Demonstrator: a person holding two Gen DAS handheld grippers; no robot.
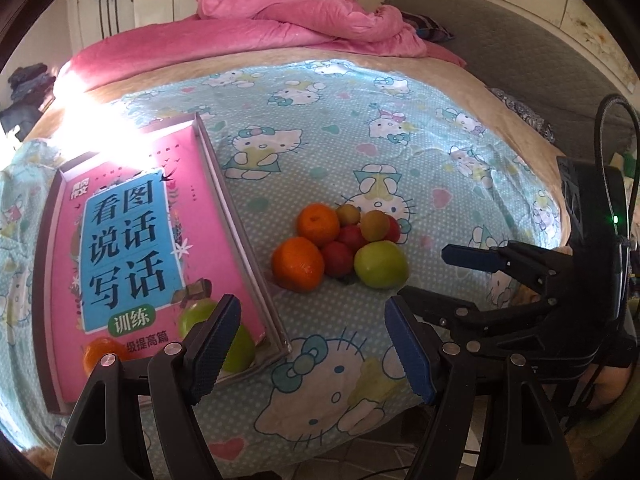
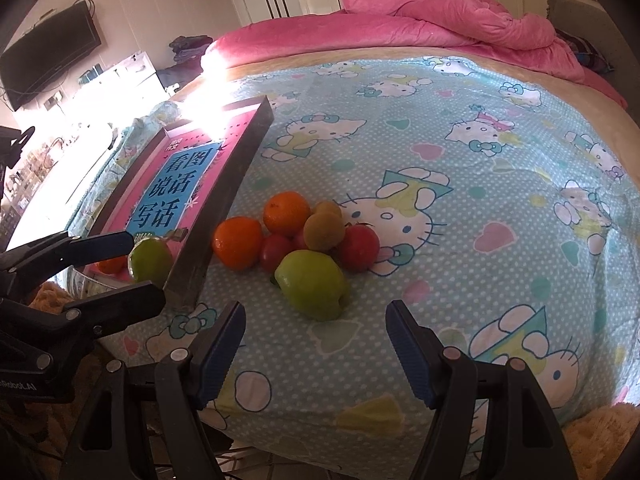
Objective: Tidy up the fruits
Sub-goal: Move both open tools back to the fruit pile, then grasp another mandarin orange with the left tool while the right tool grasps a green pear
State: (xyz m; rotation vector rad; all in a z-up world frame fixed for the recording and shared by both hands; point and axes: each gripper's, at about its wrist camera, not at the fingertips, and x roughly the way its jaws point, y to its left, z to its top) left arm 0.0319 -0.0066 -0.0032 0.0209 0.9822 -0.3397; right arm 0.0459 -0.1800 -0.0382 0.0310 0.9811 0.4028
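A pile of fruit lies on the Hello Kitty bedsheet: two oranges (image 1: pixel 298 264) (image 2: pixel 286 207), a green apple (image 1: pixel 380 265) (image 2: pixel 312 283), red fruits (image 2: pixel 358 247) and yellowish-brown fruits (image 2: pixel 323 232). A shallow tray (image 1: pixel 240 220) (image 2: pixel 236 168) with a pink book cover inside sits left of the pile. It holds a green apple (image 1: pixel 240 346) (image 2: pixel 151 258) and an orange (image 1: pixel 98 354). My left gripper (image 1: pixel 312 356) is open and empty, near the tray's front corner. My right gripper (image 2: pixel 316 352) is open and empty, just in front of the loose green apple.
A rumpled pink quilt (image 1: pixel 304 12) lies at the far end of the bed. The bed's front edge (image 2: pixel 320 452) is right below my grippers. A television (image 2: pixel 48 52) hangs on the left wall. Bright sunlight washes out the tray's far end.
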